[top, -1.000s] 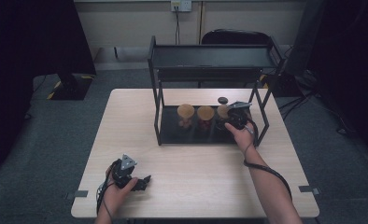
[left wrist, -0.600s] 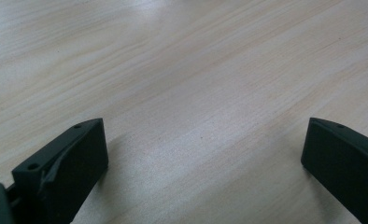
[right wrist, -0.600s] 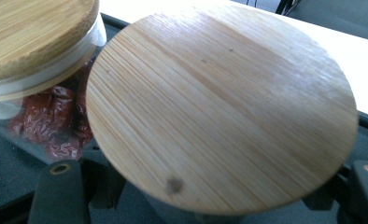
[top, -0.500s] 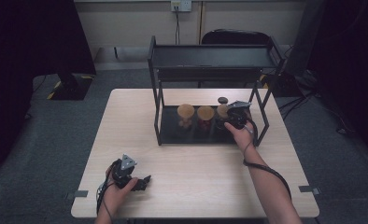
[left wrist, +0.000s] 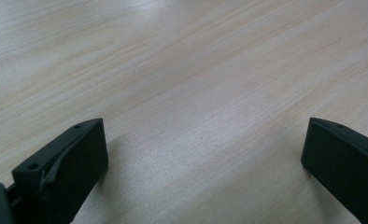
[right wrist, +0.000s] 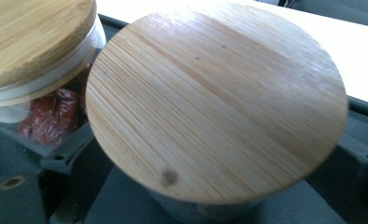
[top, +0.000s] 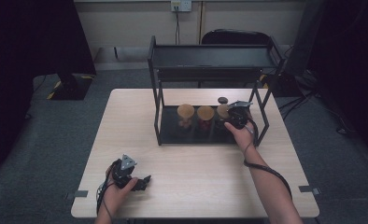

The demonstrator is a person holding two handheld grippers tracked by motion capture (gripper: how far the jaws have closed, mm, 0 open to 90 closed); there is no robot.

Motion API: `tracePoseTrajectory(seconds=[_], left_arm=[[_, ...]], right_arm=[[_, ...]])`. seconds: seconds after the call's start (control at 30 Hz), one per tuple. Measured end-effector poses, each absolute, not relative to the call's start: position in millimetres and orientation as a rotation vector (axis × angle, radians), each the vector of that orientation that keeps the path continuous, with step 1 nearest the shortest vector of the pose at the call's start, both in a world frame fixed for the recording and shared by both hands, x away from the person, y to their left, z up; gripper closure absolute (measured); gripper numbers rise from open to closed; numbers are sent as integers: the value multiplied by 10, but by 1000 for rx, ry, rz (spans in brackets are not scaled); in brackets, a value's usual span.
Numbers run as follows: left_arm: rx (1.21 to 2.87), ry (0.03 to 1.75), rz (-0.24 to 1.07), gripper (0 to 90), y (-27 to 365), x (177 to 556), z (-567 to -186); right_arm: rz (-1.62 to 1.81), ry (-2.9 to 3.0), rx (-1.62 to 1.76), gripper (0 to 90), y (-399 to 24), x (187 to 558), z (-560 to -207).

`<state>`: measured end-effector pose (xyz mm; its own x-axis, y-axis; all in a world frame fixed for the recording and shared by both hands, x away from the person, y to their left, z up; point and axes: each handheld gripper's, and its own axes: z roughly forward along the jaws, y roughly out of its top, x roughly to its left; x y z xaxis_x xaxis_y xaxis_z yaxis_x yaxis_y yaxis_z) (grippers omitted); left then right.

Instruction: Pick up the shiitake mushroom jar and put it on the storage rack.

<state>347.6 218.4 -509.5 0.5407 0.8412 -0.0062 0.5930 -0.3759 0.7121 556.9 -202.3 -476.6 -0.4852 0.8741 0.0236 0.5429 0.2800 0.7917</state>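
Three jars with round wooden lids stand in a row on the lower shelf of a black metal rack [top: 210, 60]. The left jar [top: 186, 115] and the middle jar [top: 205, 116] are free. The right jar [top: 222, 111] is between the jaws of the right gripper [top: 232, 115], at the right end of the row and just beside the middle jar. In the right gripper view its lid [right wrist: 217, 100] is very near, and the two black jaws stand on both sides of the jar body under the lid. These jaws have just been opening, with the jar between them. They are now parted, and I cannot see the pads pressing on the glass. In the same view the neighbour jar [right wrist: 37, 42] shows something red inside.

One small dark round thing [top: 222, 100] lies on the table behind the jars.

The left gripper [top: 142, 179] rests at the near left part of the table [top: 196, 182], well apart from the rack. Its two jaws are wide open, and between them is only bare wood.

The table is one, of light wood with a fine grain. It stands on a grey carpet floor. Behind it there is one dark chair [top: 236, 36] and a pale wall with one socket [top: 181, 5].
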Motion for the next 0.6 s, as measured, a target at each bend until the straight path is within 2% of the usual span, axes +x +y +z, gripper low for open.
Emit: tracePoseTrajectory(seconds=[0.27,0.6], left_arm=[[2106,1154,475,0,2184,3476,-5095],[2106,1154,475,0,2184,3476,-5095]], right_arm=[[1101,2158,1258,27,-2059,5524,-4741],[1104,2143,1272,21,-2081,5438,-4704]])
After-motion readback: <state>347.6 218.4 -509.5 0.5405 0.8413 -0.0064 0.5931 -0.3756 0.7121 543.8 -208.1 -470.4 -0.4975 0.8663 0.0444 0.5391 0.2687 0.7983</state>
